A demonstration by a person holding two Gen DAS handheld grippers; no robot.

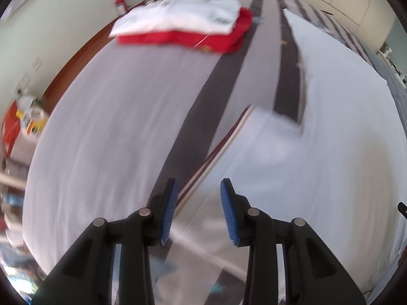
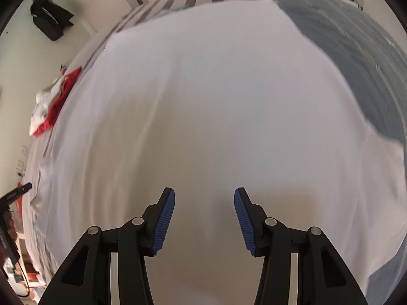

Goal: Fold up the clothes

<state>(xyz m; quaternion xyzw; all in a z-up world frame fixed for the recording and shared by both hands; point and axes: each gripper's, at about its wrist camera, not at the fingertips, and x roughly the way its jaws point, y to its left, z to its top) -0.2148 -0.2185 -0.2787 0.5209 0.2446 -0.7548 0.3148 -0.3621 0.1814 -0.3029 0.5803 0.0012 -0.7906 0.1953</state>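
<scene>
Each hand-held tool is a matte black plastic two-finger gripper: the left gripper and the right gripper look alike. Angular linkage arms carry round silver pivot pins. The fingertips bear ribbed, bright blue rubber pads.
</scene>
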